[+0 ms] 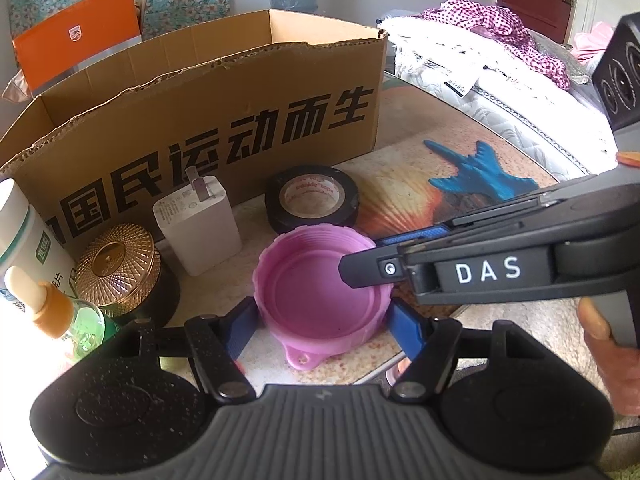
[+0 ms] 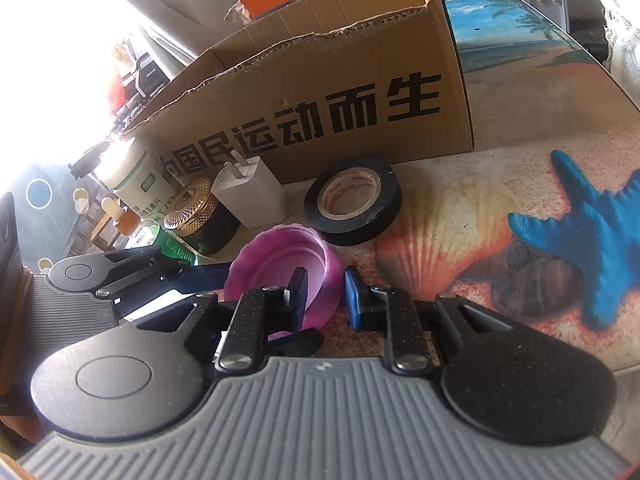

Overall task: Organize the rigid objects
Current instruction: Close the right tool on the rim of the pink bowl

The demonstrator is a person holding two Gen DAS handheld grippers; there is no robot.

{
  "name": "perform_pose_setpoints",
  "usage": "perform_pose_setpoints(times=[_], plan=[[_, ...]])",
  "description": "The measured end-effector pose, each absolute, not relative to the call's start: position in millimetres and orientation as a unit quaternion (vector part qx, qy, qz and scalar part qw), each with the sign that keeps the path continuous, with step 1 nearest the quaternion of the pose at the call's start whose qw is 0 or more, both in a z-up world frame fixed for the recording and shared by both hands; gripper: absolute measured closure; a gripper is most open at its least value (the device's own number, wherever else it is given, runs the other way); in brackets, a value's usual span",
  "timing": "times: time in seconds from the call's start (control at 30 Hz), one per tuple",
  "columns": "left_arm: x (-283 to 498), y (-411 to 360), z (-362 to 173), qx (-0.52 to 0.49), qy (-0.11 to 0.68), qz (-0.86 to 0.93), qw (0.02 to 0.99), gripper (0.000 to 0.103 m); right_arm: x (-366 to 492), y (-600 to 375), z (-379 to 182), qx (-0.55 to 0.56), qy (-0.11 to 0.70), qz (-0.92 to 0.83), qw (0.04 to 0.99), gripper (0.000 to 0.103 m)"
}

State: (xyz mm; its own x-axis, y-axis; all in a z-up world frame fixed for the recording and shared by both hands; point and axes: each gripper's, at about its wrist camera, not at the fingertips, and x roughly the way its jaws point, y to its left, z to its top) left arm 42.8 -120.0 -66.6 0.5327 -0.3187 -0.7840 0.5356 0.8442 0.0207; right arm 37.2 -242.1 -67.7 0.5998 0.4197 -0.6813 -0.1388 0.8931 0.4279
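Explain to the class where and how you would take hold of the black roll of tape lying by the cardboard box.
The black roll of tape lies flat with its open core facing up. Probably best to come from above, one finger in the core, the other outside, pinching the wall on the side facing the pink lid, away from the cardboard box.

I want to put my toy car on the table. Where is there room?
Free: the table right of the cardboard box and black tape roll, over the starfish picture. Crowded: left of the tape, around the charger, gold-lidded jar and pink lid.
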Motion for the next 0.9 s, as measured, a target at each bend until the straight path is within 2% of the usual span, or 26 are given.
perform_pose_setpoints(times=[0.9], plan=[[32.3, -124.4, -61.4, 0.142, 0.401, -0.246, 0.871, 0.031, 29.2, -241.3, -66.1, 0.172, 0.413, 0.149, 0.882, 0.083]])
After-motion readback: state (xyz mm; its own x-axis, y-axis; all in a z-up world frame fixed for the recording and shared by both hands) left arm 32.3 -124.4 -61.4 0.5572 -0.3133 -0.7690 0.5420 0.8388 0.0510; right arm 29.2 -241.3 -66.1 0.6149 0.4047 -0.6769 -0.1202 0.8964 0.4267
